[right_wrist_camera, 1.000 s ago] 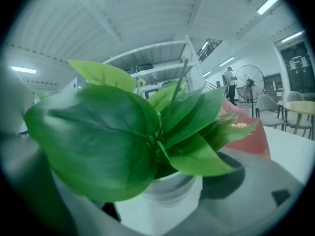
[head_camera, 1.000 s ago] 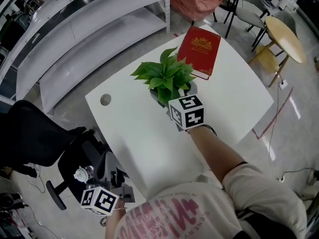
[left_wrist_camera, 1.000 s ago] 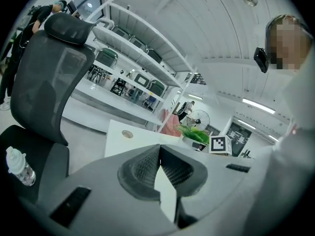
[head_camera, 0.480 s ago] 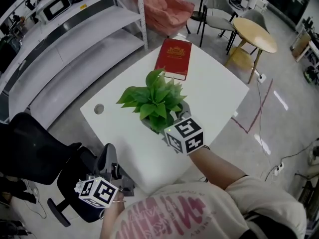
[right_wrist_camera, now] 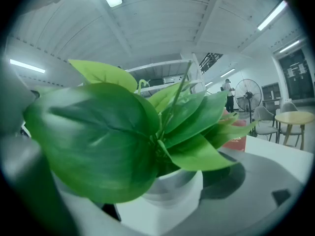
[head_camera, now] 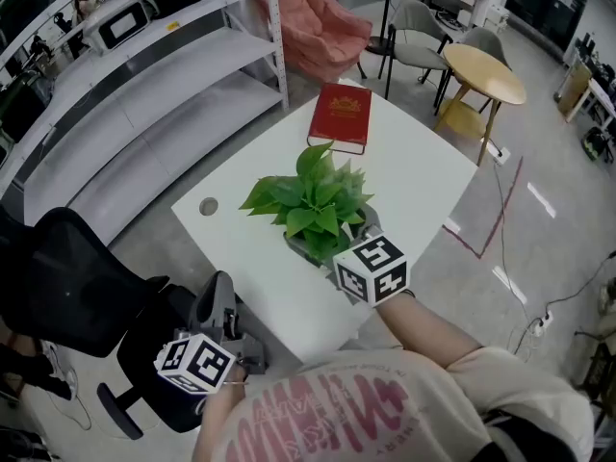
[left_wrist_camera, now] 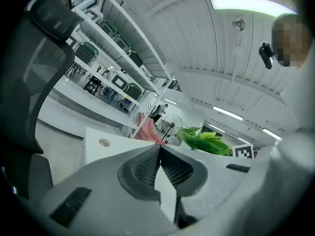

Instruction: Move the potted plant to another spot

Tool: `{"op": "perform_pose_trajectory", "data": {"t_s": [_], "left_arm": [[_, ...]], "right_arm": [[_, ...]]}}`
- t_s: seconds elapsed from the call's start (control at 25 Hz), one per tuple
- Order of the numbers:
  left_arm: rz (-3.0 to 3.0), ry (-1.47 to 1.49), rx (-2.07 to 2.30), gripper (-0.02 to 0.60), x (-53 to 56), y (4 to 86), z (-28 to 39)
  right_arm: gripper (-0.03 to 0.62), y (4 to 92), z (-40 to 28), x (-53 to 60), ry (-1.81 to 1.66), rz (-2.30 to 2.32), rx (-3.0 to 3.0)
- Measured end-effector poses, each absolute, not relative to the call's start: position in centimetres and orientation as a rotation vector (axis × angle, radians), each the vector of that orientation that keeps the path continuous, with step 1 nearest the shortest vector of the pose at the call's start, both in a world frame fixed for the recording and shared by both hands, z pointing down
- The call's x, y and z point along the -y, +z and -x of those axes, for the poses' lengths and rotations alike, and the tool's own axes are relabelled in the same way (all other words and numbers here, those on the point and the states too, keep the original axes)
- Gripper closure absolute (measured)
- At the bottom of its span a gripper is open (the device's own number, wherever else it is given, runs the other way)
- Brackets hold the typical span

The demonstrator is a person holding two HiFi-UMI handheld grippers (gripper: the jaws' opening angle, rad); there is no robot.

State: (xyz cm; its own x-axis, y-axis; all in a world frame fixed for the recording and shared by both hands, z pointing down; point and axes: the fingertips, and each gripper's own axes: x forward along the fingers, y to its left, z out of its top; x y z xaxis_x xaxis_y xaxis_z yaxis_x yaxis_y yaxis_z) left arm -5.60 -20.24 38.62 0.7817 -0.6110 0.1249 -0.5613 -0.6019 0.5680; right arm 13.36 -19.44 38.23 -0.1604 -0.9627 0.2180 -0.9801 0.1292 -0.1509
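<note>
The potted plant [head_camera: 310, 198], with broad green leaves in a white pot [right_wrist_camera: 170, 193], is over the near middle of the white table [head_camera: 414, 171]. My right gripper [head_camera: 341, 256] is shut on the pot, one jaw on each side of it; the leaves hide its fingertips in the head view. In the right gripper view the leaves [right_wrist_camera: 113, 132] fill most of the picture. Whether the pot rests on the table cannot be told. My left gripper [head_camera: 221, 295] hangs off the table's near-left corner, shut and empty, its pads [left_wrist_camera: 147, 166] pressed together.
A red book [head_camera: 341, 116] lies at the table's far side, and a round grommet [head_camera: 208, 206] sits near the left edge. A black office chair [head_camera: 72, 277] stands at left. White shelving [head_camera: 144, 85], a round wooden table [head_camera: 486, 73] and chairs lie beyond.
My right gripper has carried the plant away from the red book toward the table's near side. The left gripper has stayed low by the chair, still shut.
</note>
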Motion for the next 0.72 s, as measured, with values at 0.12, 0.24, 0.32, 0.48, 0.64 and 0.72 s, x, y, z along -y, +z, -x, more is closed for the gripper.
{"op": "perform_pose_trajectory", "data": {"t_s": [0.12, 0.24, 0.32, 0.48, 0.64, 0.72], "left_arm": [[-2.372, -0.113, 0.88, 0.578, 19.9, 38.2, 6.8], [-2.367, -0.126, 0.893, 0.578, 19.8, 38.5, 10.0], [-2.366, -0.134, 0.897, 0.578, 19.7, 38.7, 11.8], [-2.371, -0.147, 0.902, 0.578, 19.3, 38.4, 13.7], [-2.37, -0.161, 0.918, 0.578, 18.8, 38.2, 15.3], [-2.36, -0.166, 0.929, 0.578, 18.5, 38.5, 16.0]], "right_arm": [[0.062, 37.7, -12.3, 19.1, 0.383, -1.981, 2.313], [0.062, 37.8, -9.4, 19.1, 0.357, -1.971, 2.315], [0.062, 37.8, -7.7, 19.2, 0.345, -1.97, 2.318], [0.062, 37.7, -5.7, 18.9, 0.347, -1.963, 2.34], [0.062, 38.0, -3.8, 18.6, 0.349, -1.932, 2.349], [0.062, 38.3, -3.0, 18.7, 0.346, -1.907, 2.351]]}}
